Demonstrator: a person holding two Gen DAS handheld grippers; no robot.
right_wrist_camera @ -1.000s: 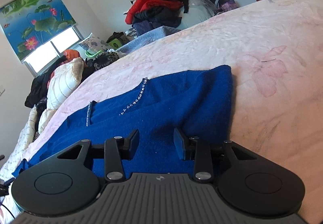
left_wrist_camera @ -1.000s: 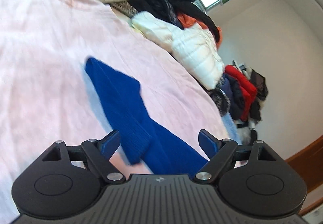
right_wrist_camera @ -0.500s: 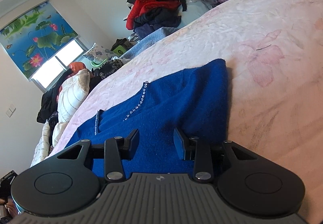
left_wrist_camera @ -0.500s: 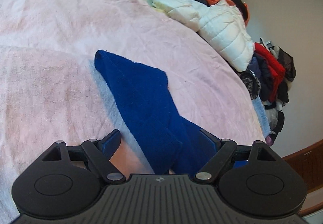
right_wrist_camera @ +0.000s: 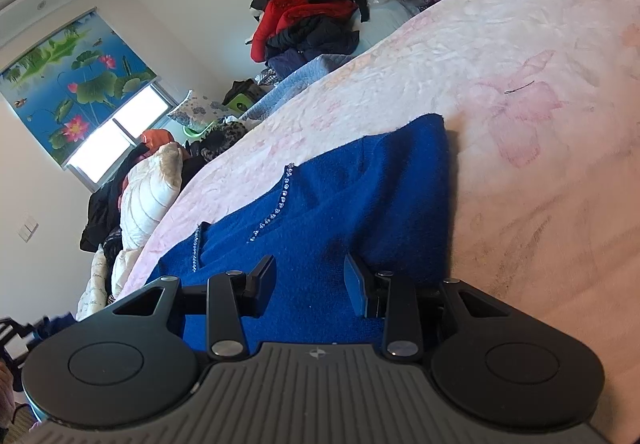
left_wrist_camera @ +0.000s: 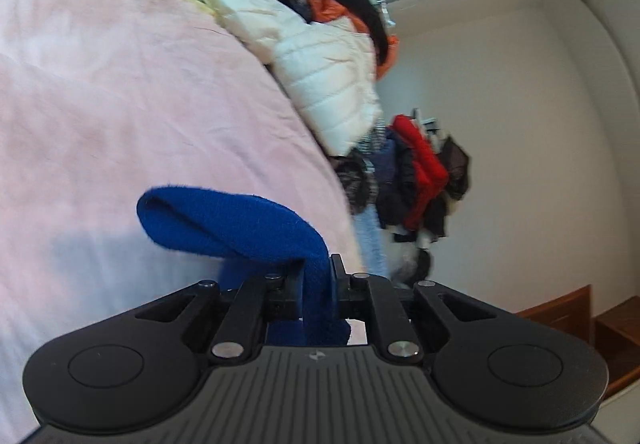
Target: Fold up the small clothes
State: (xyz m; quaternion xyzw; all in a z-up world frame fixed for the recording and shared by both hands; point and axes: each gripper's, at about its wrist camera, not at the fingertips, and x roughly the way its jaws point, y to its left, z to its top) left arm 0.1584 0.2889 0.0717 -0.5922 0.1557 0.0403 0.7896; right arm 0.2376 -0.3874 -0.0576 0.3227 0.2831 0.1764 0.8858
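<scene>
A blue knit sweater (right_wrist_camera: 360, 195) with a line of rhinestones (right_wrist_camera: 276, 209) lies flat on the pink bed sheet (right_wrist_camera: 540, 63). My right gripper (right_wrist_camera: 310, 280) stands over its near part, jaws partly apart, with the cloth lying flat between the fingers and not pinched. In the left wrist view, my left gripper (left_wrist_camera: 318, 280) is closing its jaws and the pads press on a blue sleeve (left_wrist_camera: 240, 219) of the same sweater. The sleeve is lifted off the pink sheet (left_wrist_camera: 120, 83) and droops over in a loop to the left.
A white puffer jacket (left_wrist_camera: 328, 83) and dark clothes lie along the bed's far edge. A heap of red and black garments (left_wrist_camera: 420, 171) (right_wrist_camera: 312, 19) is stacked by the wall. A window with a lotus blind (right_wrist_camera: 80, 91) and wooden furniture (left_wrist_camera: 560, 316) border the room.
My left gripper went from wide open around the sleeve to clamped on it, and has lifted it off the sheet. The right gripper stayed where it was, only rolling slightly.
</scene>
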